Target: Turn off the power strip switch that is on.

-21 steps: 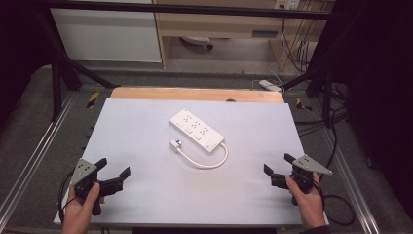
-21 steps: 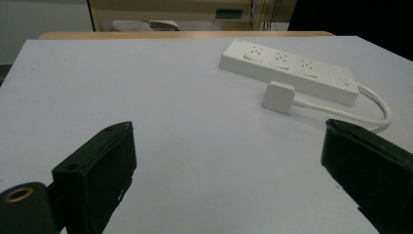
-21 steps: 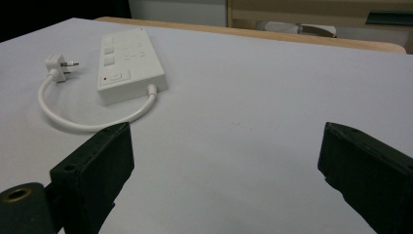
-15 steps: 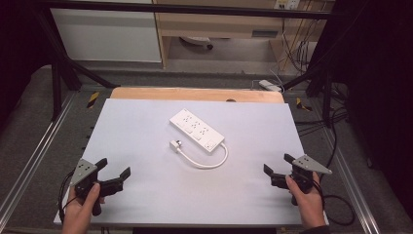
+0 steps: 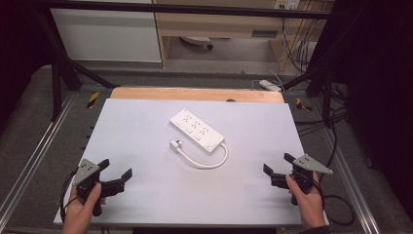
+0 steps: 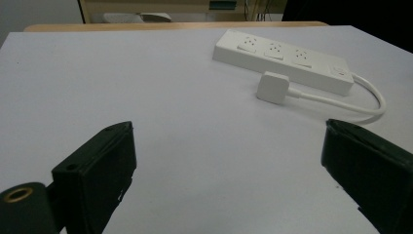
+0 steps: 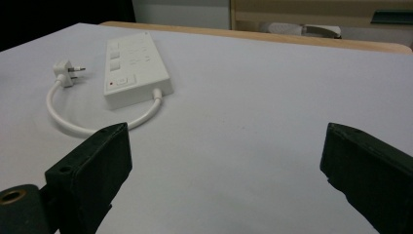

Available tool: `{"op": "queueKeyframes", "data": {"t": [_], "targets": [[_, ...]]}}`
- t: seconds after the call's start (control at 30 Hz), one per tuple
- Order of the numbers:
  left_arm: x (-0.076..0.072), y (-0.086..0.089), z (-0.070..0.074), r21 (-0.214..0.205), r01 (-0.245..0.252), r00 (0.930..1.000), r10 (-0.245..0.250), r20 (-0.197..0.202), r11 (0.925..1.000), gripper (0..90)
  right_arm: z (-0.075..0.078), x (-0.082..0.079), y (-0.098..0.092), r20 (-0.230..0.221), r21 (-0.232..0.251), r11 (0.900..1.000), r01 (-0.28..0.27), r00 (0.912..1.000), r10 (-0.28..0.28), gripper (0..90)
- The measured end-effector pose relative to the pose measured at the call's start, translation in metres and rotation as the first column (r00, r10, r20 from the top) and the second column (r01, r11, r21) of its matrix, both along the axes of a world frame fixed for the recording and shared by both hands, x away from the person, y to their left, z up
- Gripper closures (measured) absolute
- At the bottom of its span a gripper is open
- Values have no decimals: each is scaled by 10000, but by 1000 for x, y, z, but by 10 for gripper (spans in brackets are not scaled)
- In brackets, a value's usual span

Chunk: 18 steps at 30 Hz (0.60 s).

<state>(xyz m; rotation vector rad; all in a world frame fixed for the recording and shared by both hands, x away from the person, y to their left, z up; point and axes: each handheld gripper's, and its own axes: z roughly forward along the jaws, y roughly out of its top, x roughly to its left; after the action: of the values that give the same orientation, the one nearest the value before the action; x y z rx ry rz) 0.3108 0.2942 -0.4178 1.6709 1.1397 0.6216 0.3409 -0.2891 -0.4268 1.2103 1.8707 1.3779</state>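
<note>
A white power strip lies mid-frame, its plug beside it. At the lower corners, the left gripper and right gripper both gape wide, holding nothing.

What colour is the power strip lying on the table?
White, cable and plug included; the power strip shows best in the high view.

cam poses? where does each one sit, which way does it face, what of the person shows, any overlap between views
High view: above the person's side, facing forward and down on the table; both hands, left gripper and right gripper show.
Left gripper view: rides the left gripper, facing the power strip and its plug; own open jaws show.
Right gripper view: rides the right gripper, facing the strip's switch end; own open jaws show.
Shared: all three see strip, plug and cord.
</note>
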Motion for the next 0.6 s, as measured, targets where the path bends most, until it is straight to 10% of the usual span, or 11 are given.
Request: {"op": "queueKeyframes", "data": {"t": [0.6], "targets": [[0,0,0,76,46,10000,-46,-38,10000,58,20,-7,10,211,627,9980,-48,9998,34,20]]}}
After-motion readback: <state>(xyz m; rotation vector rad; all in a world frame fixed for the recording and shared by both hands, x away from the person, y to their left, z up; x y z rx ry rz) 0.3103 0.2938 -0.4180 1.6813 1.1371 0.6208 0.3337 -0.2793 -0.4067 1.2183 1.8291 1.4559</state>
